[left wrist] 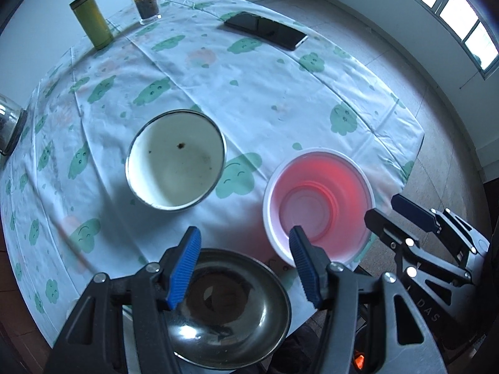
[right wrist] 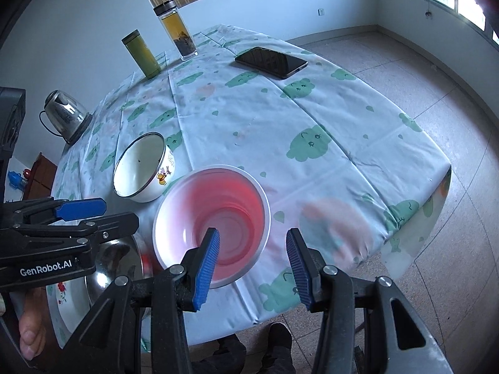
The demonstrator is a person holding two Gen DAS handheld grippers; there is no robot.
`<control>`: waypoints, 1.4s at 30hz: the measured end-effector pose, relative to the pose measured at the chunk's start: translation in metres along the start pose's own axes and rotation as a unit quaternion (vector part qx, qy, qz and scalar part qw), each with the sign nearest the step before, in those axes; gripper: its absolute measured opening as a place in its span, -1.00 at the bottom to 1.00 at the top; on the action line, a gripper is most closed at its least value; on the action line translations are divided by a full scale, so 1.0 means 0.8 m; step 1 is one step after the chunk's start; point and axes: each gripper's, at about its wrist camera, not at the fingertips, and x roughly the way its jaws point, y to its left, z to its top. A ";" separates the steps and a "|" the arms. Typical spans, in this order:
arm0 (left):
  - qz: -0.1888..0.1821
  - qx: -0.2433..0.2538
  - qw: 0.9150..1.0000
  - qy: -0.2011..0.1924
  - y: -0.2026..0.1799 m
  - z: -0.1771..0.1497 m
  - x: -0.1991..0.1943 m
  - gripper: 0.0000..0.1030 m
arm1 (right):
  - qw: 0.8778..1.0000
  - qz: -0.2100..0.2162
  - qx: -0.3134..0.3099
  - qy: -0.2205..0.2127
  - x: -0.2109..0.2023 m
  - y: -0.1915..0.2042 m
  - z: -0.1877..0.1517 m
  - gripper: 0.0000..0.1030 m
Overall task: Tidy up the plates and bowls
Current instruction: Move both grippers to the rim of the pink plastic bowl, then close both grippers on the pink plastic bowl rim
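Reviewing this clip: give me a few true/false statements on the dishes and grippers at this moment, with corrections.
1. The pink plastic bowl sits upright and empty. True.
2. The white enamel bowl is stacked inside the pink one. False: they stand apart on the tablecloth.
3. The left hand-held gripper hangs over a steel dish. True.
4. The right hand-held gripper is clamped on the phone. False: its jaws are open, holding nothing; the phone lies far across the table.
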 end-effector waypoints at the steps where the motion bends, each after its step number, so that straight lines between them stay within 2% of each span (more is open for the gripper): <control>1: -0.002 0.000 1.000 0.004 -0.001 0.001 0.003 0.13 | 1.000 0.001 0.000 0.003 0.003 -0.001 0.001 -0.08; 6: 0.000 0.004 1.000 0.015 -0.006 0.006 0.017 0.03 | 1.000 0.002 -0.002 0.014 0.014 -0.004 0.002 -0.09; 11: -0.001 0.009 1.000 0.023 -0.012 0.007 0.025 -0.16 | 1.000 0.004 -0.009 0.023 0.020 -0.002 0.002 -0.22; 18: 0.002 0.007 0.999 0.035 -0.013 0.008 0.040 -0.26 | 1.000 0.007 -0.004 0.030 0.027 -0.005 0.001 -0.23; 19: 0.002 0.006 0.999 0.037 -0.013 0.009 0.042 -0.32 | 0.999 0.008 -0.003 0.031 0.029 -0.005 0.001 -0.24; 21: 0.000 0.008 0.999 0.042 -0.013 0.009 0.047 -0.53 | 0.999 0.014 0.000 0.036 0.032 -0.007 0.001 -0.43; 23: -0.013 -0.001 0.998 0.058 -0.010 0.009 0.057 -0.77 | 0.999 0.021 0.001 0.041 0.035 -0.007 0.000 -0.57; 24: -0.021 -0.007 0.998 0.065 -0.008 0.009 0.061 -0.82 | 0.999 0.023 0.001 0.042 0.036 -0.006 0.000 -0.58; 28: -0.026 -0.010 0.998 0.065 -0.008 0.009 0.061 -0.87 | 0.999 0.028 0.000 0.040 0.033 -0.002 0.000 -0.72; 38: -0.047 -0.027 0.997 0.062 0.000 0.005 0.043 -0.87 | 0.999 0.037 0.013 0.036 0.023 -0.005 0.009 -0.72; 41: -0.054 -0.029 0.997 0.053 0.003 0.003 0.032 -0.87 | 0.999 0.035 0.014 0.035 0.021 -0.006 0.011 -0.72; 42: -0.067 -0.016 0.997 0.037 0.003 0.003 0.028 -0.87 | 0.999 0.035 0.015 0.035 0.021 -0.007 0.011 -0.72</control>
